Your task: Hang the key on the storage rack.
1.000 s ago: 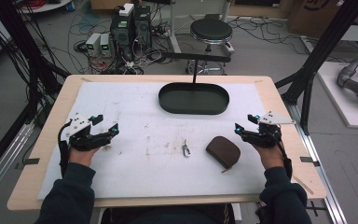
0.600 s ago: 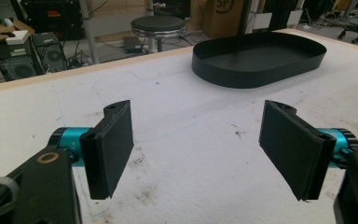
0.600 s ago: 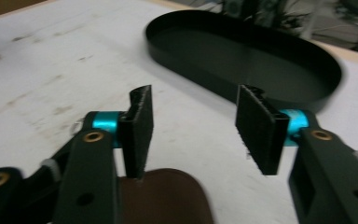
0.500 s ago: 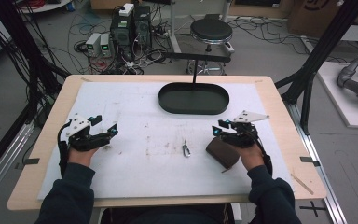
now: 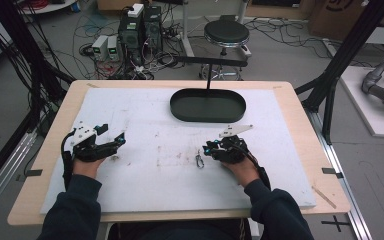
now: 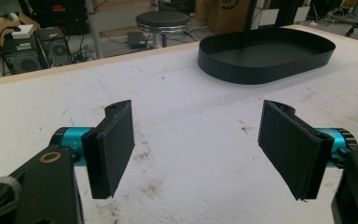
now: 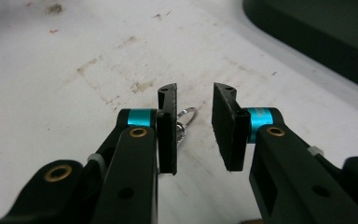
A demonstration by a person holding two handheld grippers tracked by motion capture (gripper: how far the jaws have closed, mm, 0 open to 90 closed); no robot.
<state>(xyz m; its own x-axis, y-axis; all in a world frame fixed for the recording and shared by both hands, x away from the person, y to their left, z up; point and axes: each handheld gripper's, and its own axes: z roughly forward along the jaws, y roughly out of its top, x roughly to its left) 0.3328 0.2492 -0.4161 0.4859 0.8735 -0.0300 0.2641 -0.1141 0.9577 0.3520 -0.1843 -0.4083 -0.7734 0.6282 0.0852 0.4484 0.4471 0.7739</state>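
- right gripper (image 5: 208,149) low over the table (image 5: 290,165), jaws narrowly spread, metal clip (image 7: 185,120) just beside its left jaw: looks lined up for a pinch
- left gripper (image 6: 198,144) jaws wide apart, idle
- black oval tray (image 5: 208,105) beyond, likely the drop-off

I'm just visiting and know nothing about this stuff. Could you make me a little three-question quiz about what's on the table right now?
1. True or false: the black oval tray is empty.
2. Which gripper is beside the small metal clip: A) left gripper B) right gripper?
3. Fill in: the left gripper's jaws stand wide ____.

Key: 1 true; 2 B; 3 open.
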